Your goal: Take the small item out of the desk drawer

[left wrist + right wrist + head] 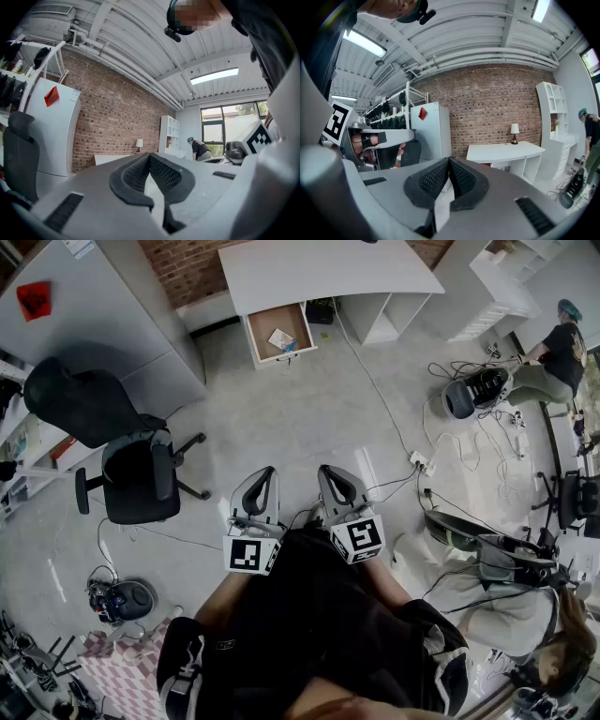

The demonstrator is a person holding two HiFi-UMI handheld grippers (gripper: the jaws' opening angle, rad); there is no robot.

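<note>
The white desk (319, 273) stands at the far wall, and its drawer (278, 332) is pulled out. A small white and blue item (282, 339) lies inside the drawer. Both grippers hang close to my body, far from the desk. My left gripper (264, 474) is shut with nothing between its jaws, as the left gripper view (149, 155) also shows. My right gripper (329, 473) is shut and empty too, and in the right gripper view (449, 161) it points at the desk (505, 152) across the room.
A black office chair (131, 465) stands left of the path to the desk. A white cable (380, 395) and a power strip (419, 462) lie on the floor at right. A person (553, 357) crouches at far right beside a white shelf unit (502, 287).
</note>
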